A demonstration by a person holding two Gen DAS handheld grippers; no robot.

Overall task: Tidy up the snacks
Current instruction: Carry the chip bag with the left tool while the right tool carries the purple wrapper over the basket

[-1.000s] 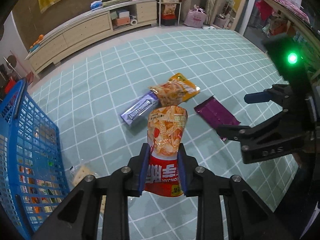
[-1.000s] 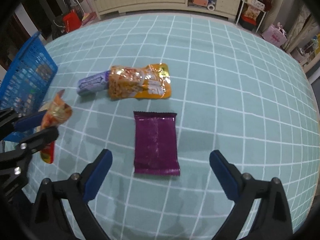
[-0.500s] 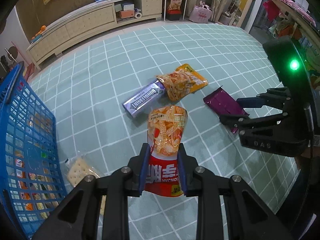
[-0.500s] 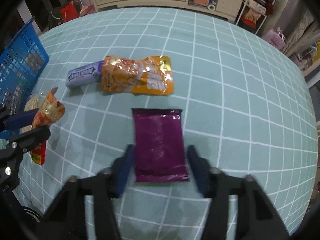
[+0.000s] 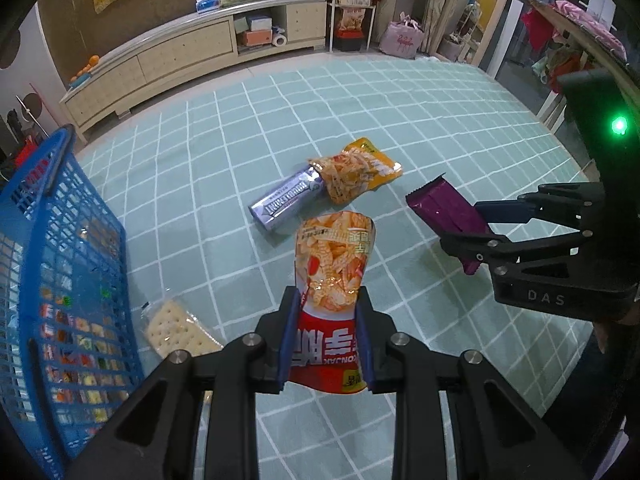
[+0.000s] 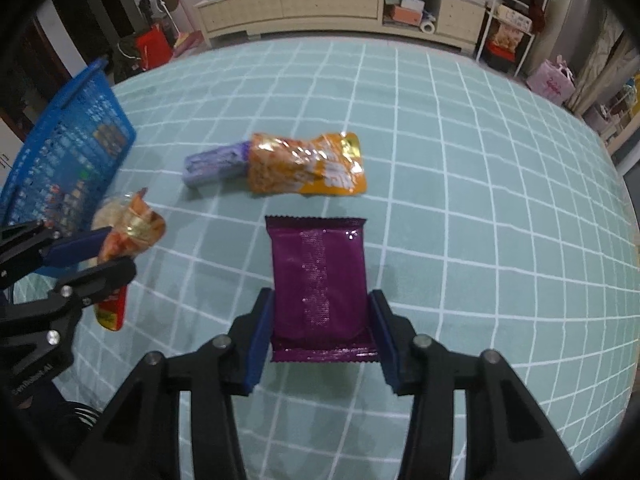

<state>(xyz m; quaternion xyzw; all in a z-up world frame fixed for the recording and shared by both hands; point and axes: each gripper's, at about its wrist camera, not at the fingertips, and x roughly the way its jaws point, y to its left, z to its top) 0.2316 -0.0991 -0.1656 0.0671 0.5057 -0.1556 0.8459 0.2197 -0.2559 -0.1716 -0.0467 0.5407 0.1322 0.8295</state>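
My left gripper (image 5: 326, 300) is shut on a red and orange snack pouch (image 5: 334, 256), held upright above the green checked mat (image 5: 224, 184). My right gripper (image 6: 320, 294) is shut on a purple packet (image 6: 318, 256), its blue pads pressing both long edges; the packet's near end is raised off the mat. In the left wrist view the right gripper (image 5: 480, 228) sits at the right with the purple packet (image 5: 440, 210) sticking out of it. In the right wrist view the left gripper (image 6: 118, 252) and its pouch (image 6: 132, 224) are at the left.
A blue mesh basket (image 5: 60, 240) stands at the left edge of the mat. An orange chip packet (image 5: 356, 176) and a purple gum bar (image 5: 286, 202) lie side by side mid-mat. A clear cracker pack (image 5: 174, 330) lies beside the basket. Low cabinets line the far wall.
My right gripper went from wide open over the purple packet to shut on it, and the packet's end has come up. The left gripper kept its hold on the pouch.
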